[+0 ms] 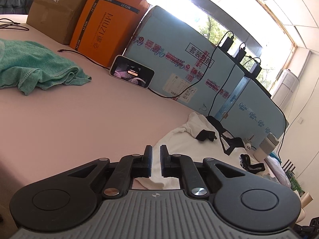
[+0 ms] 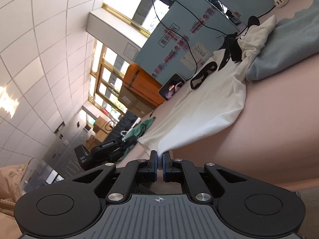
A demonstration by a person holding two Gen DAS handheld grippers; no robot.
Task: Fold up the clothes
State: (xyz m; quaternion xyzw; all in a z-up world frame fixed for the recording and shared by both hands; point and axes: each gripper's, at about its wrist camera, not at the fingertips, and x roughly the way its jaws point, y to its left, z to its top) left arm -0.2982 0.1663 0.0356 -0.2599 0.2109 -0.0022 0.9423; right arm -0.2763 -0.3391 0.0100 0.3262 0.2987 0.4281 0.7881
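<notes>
A white shirt (image 1: 185, 139) lies spread on the pink table (image 1: 79, 129), its black-trimmed neck (image 2: 203, 74) toward the boxes. My left gripper (image 1: 156, 152) sits low over one hem corner, jaws nearly together with white cloth between the pads. In the right wrist view my right gripper (image 2: 158, 156) is shut on the other hem corner of the shirt (image 2: 199, 109), which rises slightly off the table there. The left gripper's black body (image 2: 107, 147) shows beyond the far corner. A crumpled green garment (image 1: 35, 65) lies further along the table.
Brown (image 1: 53, 10), orange (image 1: 103, 25) and light blue (image 1: 189, 59) boxes line the table's back edge. A phone (image 1: 132, 71) leans against them, with cables trailing. Black straps (image 1: 229, 139) lie on the shirt. A folded blue-grey cloth (image 2: 289, 45) lies beside it.
</notes>
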